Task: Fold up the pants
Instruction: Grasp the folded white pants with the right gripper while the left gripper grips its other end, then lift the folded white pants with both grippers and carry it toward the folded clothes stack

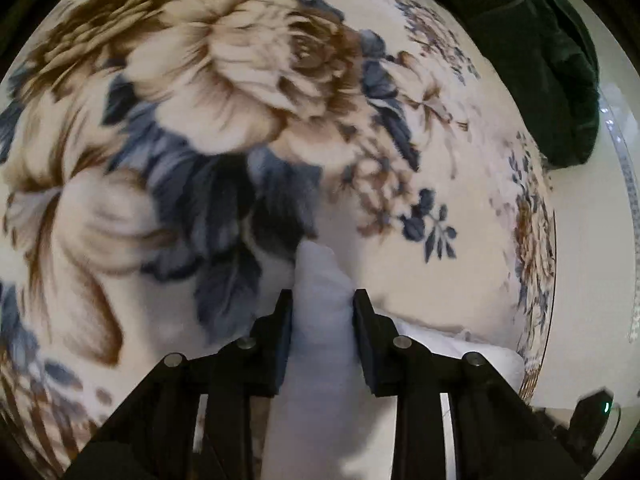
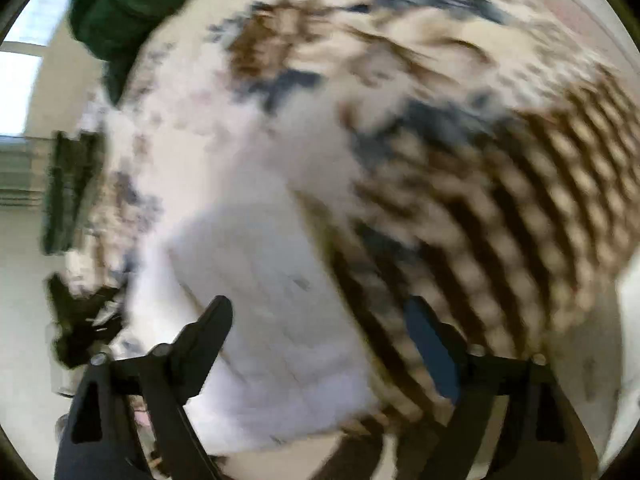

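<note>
The pants are white cloth. In the left wrist view a bunched fold of the pants [image 1: 320, 272] stands up between the black jaws of my left gripper [image 1: 322, 296], and both pads press on it. More white cloth [image 1: 480, 352] lies flat behind the right finger. In the blurred right wrist view the pants [image 2: 272, 280] lie spread on the bed below my right gripper [image 2: 320, 308]. Its jaws stand wide apart over the cloth and hold nothing.
A cream blanket with brown and blue flowers [image 1: 240, 80] covers the bed under the pants; it shows a brown lattice pattern [image 2: 540, 200] on the right. A dark green cloth [image 1: 520, 40] is heaped at the bed's far corner [image 2: 116, 4]. Pale floor [image 1: 592, 280] lies beyond the bed's edge.
</note>
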Demonstrator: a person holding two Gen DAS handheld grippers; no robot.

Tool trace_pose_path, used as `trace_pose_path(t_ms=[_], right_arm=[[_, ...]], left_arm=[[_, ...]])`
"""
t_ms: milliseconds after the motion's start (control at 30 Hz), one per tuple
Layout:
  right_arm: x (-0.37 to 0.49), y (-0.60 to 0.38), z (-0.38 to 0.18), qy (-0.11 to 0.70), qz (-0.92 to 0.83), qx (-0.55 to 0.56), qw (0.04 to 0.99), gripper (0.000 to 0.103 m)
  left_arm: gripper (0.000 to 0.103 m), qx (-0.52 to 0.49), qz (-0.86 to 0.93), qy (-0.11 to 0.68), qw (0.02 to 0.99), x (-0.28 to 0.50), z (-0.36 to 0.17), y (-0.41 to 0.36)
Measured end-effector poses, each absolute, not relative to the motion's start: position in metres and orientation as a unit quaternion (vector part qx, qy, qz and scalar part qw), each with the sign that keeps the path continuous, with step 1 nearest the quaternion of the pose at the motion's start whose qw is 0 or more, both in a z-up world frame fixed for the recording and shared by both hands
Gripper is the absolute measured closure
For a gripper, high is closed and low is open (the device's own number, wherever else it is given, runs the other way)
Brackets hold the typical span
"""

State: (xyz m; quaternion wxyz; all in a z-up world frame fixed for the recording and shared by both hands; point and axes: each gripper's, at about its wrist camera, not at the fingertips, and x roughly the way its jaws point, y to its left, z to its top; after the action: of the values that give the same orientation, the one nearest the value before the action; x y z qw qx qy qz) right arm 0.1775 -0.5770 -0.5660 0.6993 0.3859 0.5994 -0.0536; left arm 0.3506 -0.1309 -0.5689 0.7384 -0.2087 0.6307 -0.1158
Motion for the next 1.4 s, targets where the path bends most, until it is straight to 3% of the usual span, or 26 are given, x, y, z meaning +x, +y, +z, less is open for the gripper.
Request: trace_pose_path(t_ms=[167,200,233,267,333,400,467,500,667,700,767,800,833,967,1100,1167,1200,1233,1300,1400], right_arm=[[0.211,-0.578,-0.626,0.622,-0.021,0.44,0.648,0.012],[0.212,-0.579,-0.634,0.608,-0.015,0.452,0.652,0.019],[0.213,-0.581,-0.64,0.604,-0.019,0.454,0.655,0.05],[0.214,-0.58,-0.642,0.601,-0.008,0.465,0.65,0.067],[0.211,-0.578,-0.628,0.588,-0.014,0.458,0.667,0.085],[0.214,-0.577,-0.608,0.58,-0.034,0.424,0.695,0.093],[0.212,-0.588,-0.602,0.581,-0.056,0.407,0.703,0.094],[0.212,-0.595,-0.606,0.591,-0.071,0.399,0.697,0.103],[0.196,-0.617,-0.61,0.621,-0.061,0.425,0.656,0.101],[0.189,-0.617,-0.6,0.614,-0.048,0.43,0.66,0.095],[0.169,-0.613,-0.577,0.604,-0.045,0.415,0.679,0.053],[0.157,-0.61,-0.568,0.597,-0.047,0.416,0.684,0.026],[0.144,-0.605,-0.562,0.593,-0.045,0.423,0.684,0.021],[0.095,-0.582,-0.572,0.6,-0.026,0.472,0.645,0.021],[0.075,-0.552,-0.612,0.62,-0.024,0.489,0.613,0.021],[0.077,-0.541,-0.627,0.609,-0.02,0.51,0.607,0.023],[0.078,-0.539,-0.626,0.592,-0.023,0.516,0.619,0.038],[0.081,-0.537,-0.621,0.58,-0.027,0.511,0.634,0.07],[0.082,-0.537,-0.611,0.577,-0.059,0.486,0.654,0.083],[0.08,-0.536,-0.61,0.598,-0.109,0.439,0.662,0.084]], left_arm=[[0.079,-0.27,-0.116,0.626,0.723,0.346,-0.584,-0.105],[0.079,-0.279,-0.113,0.627,0.719,0.346,-0.587,-0.1],[0.079,-0.279,-0.115,0.627,0.718,0.347,-0.588,-0.1],[0.079,-0.271,-0.117,0.627,0.721,0.348,-0.586,-0.102],[0.079,-0.251,-0.118,0.627,0.728,0.349,-0.583,-0.106],[0.079,-0.248,-0.121,0.624,0.731,0.351,-0.584,-0.104],[0.077,-0.258,-0.122,0.624,0.728,0.352,-0.589,-0.1],[0.076,-0.25,-0.119,0.627,0.728,0.352,-0.59,-0.101],[0.069,-0.18,-0.108,0.634,0.744,0.339,-0.554,-0.115],[0.065,-0.174,-0.106,0.63,0.749,0.329,-0.542,-0.115],[0.029,-0.168,-0.11,0.62,0.758,0.309,-0.524,-0.118],[0.024,-0.162,-0.11,0.613,0.765,0.293,-0.514,-0.12],[0.023,-0.16,-0.113,0.61,0.768,0.281,-0.508,-0.124],[0.023,-0.124,-0.112,0.618,0.768,0.236,-0.511,-0.148],[0.023,-0.087,-0.098,0.659,0.741,0.206,-0.556,-0.173],[0.017,-0.105,-0.092,0.665,0.734,0.198,-0.568,-0.173],[0.016,-0.107,-0.09,0.66,0.738,0.196,-0.57,-0.173],[0.013,-0.104,-0.088,0.657,0.741,0.196,-0.571,-0.173],[0.01,-0.105,-0.091,0.657,0.741,0.197,-0.573,-0.175],[0.004,-0.101,-0.102,0.666,0.732,0.199,-0.58,-0.185]])
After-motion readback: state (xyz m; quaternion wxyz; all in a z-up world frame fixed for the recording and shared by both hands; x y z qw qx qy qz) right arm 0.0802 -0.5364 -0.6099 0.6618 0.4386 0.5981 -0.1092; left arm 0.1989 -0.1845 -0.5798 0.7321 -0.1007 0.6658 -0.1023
